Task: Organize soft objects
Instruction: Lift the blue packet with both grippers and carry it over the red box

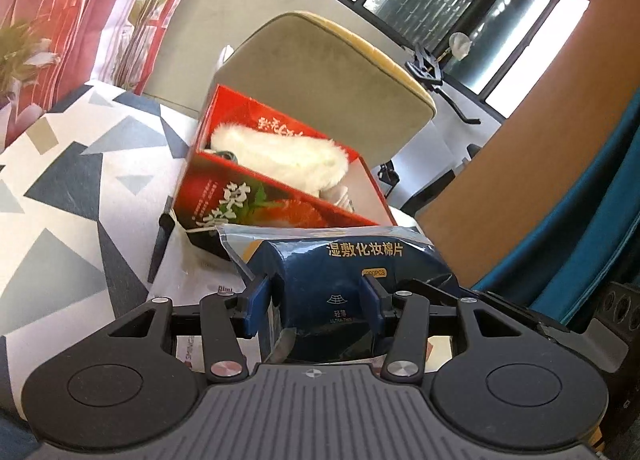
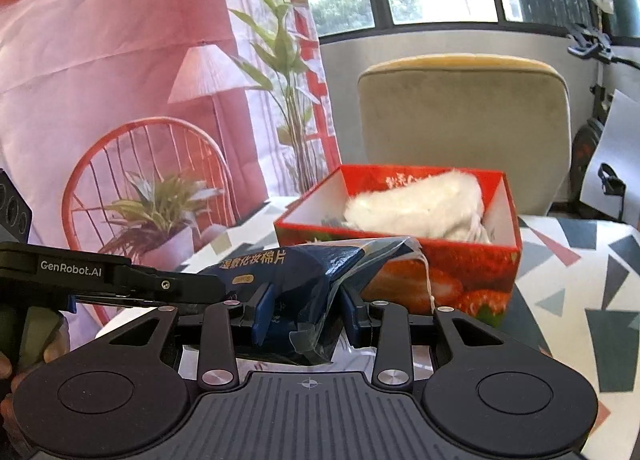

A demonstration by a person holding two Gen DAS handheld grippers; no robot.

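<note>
A dark blue bag of cotton pads (image 1: pixel 352 272) hangs between both grippers, lifted off the table. My left gripper (image 1: pixel 318 294) is shut on its wide body, one blue pad on each side. My right gripper (image 2: pixel 306 306) is shut on the bag's crumpled end (image 2: pixel 308 300), and the left gripper's black arm (image 2: pixel 120 280) reaches in from the left of that view. Just beyond the bag stands an open red strawberry box (image 1: pixel 280 196) (image 2: pixel 440 276). Inside it lies a white fluffy soft object (image 1: pixel 280 152) (image 2: pixel 420 204).
The table wears a cloth with grey and blue triangles (image 1: pixel 72 188) (image 2: pixel 580 280). A beige upholstered chair (image 1: pixel 320 80) (image 2: pixel 464 128) stands right behind the box. A pink printed backdrop (image 2: pixel 120 80) hangs at the left, an orange board (image 1: pixel 540 140) and teal fabric (image 1: pixel 592 220) at the right.
</note>
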